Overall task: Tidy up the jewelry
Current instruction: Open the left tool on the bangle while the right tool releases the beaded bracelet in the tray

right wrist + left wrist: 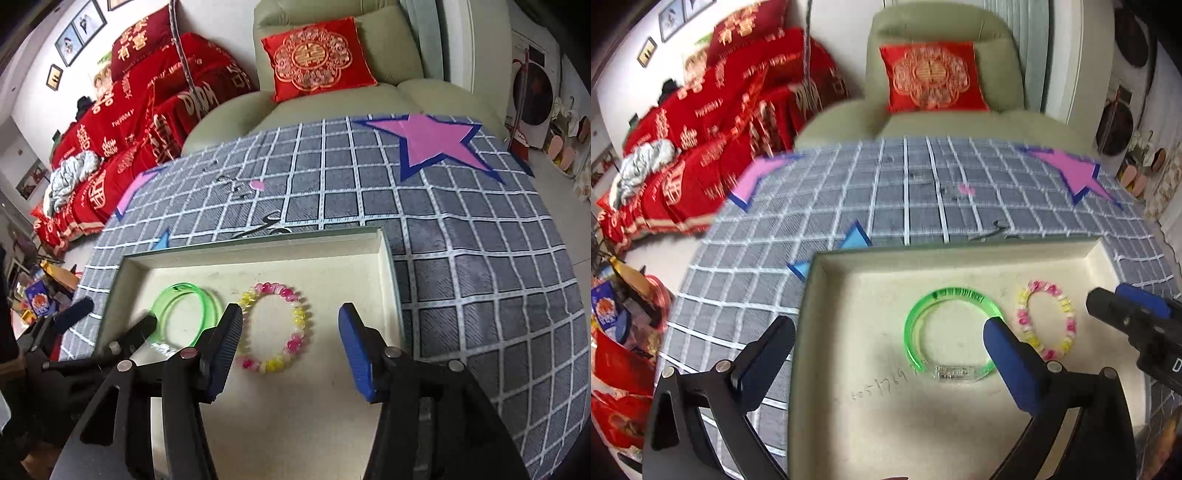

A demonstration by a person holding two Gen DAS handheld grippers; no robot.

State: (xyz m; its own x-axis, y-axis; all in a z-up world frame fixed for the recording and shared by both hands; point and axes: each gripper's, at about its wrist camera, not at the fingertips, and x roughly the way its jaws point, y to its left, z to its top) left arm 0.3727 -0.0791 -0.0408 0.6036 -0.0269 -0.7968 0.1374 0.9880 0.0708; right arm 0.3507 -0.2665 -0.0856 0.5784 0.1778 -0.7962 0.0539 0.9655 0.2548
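A shallow cream tray (960,250) lies on a grey checked cloth. In it sit a clear green bangle (911,332) and, to its right, a pink and yellow bead bracelet (1071,326). My left gripper (886,350) is wide open. Its left finger is over the cloth outside the tray and its right finger is over the bangle's right edge. My right gripper (291,341) is open above the bead bracelet (273,288), with one pad on each side and neither touching it. The green bangle (184,290) lies just left of it.
Small dark pieces and a pink heart (967,190) lie on the cloth (480,258) beyond the tray. Pink star patches mark the cloth's far corners. A green armchair with a red cushion (932,77) stands behind, and red bedding (122,110) is piled at the left.
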